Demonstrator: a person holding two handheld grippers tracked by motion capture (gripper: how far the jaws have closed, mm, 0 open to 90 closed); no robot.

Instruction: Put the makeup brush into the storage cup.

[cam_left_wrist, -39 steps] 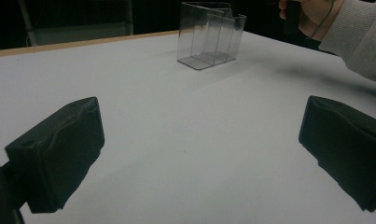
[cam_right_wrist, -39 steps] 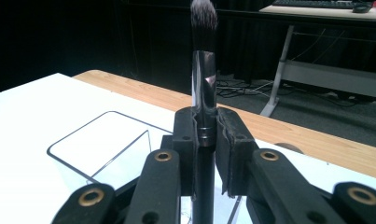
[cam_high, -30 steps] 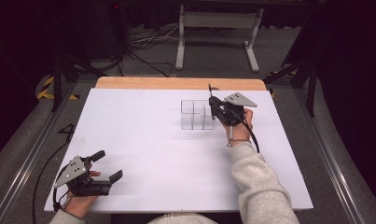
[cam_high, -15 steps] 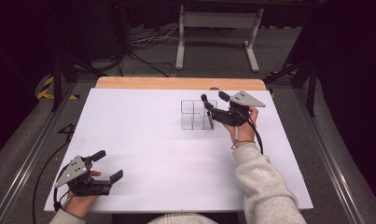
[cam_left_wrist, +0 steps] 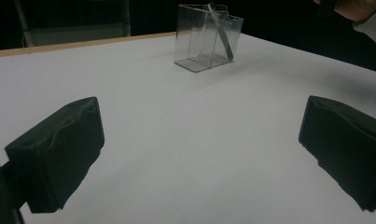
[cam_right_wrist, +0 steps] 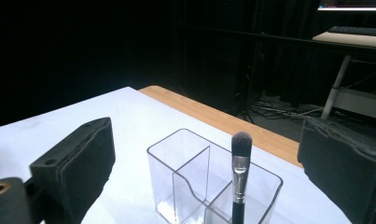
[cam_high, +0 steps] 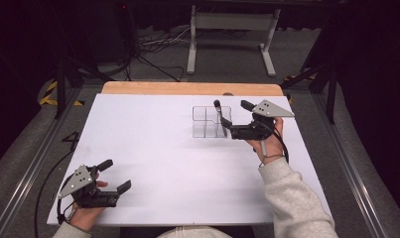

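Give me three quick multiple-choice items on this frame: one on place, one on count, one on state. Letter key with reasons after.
1. Where does the makeup brush stand?
A. Flat on the white table
B. Upright in the clear organizer
C. Between the left gripper's fingers

2. How many brushes are in the clear organizer?
A. One
B. Two
C. Three

3. How are the right gripper fingers?
A. Shut on the brush
B. Shut on the organizer's wall
C. Open, with nothing pressed between them

Key: 1 B, the right gripper view shows the brush bristles-up inside one compartment. 2 A, a single handle shows through the clear walls. 3 C, the fingers stand wide apart on either side of the brush without touching it, having just opened.
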